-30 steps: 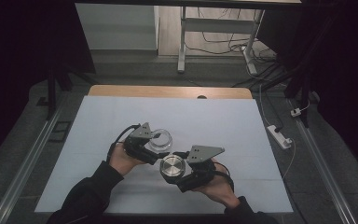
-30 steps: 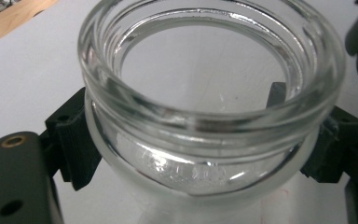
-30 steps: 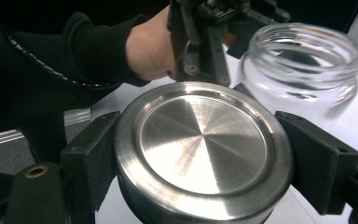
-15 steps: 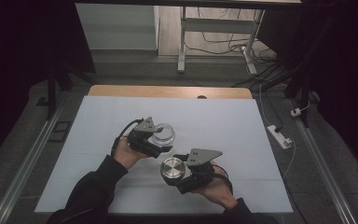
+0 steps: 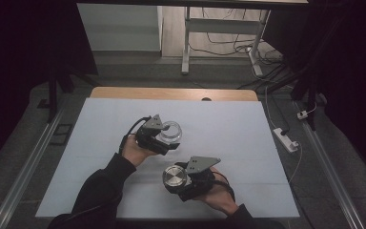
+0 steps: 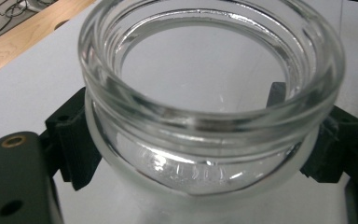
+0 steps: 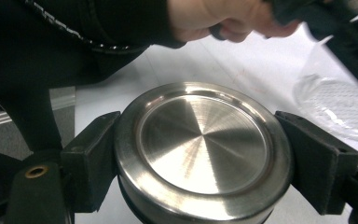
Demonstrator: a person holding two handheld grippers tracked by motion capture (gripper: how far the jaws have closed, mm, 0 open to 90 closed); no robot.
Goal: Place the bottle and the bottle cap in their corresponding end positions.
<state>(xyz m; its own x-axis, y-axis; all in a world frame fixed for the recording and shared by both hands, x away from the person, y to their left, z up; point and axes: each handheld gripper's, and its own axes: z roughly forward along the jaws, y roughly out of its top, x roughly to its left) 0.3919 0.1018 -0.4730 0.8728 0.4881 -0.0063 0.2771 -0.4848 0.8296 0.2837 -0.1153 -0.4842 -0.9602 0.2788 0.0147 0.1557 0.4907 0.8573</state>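
Two pieces held apart above pale blue table sheet [image 5: 228, 124]: clear round glass jar [image 6: 205, 107], mouth open, clenched between black jaws of left gripper [image 5: 167, 139] near table's middle; round brushed-steel lid [image 7: 200, 149], flat face up, clamped at its rim by jaws of right gripper [image 5: 174, 179], nearer the person's edge. Seen beyond lid in right gripper view: dark sleeve [image 7: 51, 56], left hand [image 7: 223, 18], jar's ribbed base. Wooden table edge [image 5: 171, 93] at far side.
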